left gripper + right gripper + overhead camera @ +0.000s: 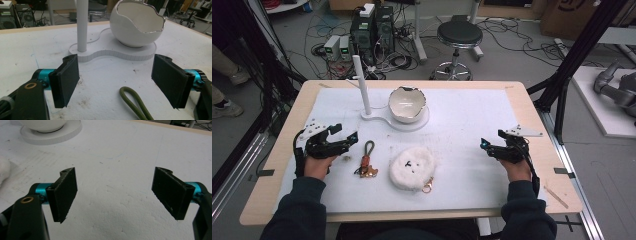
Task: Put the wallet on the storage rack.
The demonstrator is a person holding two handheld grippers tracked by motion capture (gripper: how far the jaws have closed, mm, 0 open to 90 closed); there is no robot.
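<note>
Start pose, my guess: your left gripper (343,137) and right gripper (492,144) rest with jaws spread, empty. Likely next: reach the olive-loop keychain (366,161) just beside the left, or the fluffy pompom (412,167). Beyond: eggshell bowl (407,104) on its stand (364,85), white table cover (462,120), stool (458,37), cabled floor.

**Robotics lab / data-collection room**

Wooden table (532,115) with white foam mat is the landmark. Behind it: bare grey floor strewn with cables (512,30), desktop PC towers (373,27), small power boxes (337,47), a black stool (458,37). Right of table: black rig frame struts (579,55), a grey robot arm (617,87) on a white platform. Cardboard boxes (569,15) far behind.
</note>
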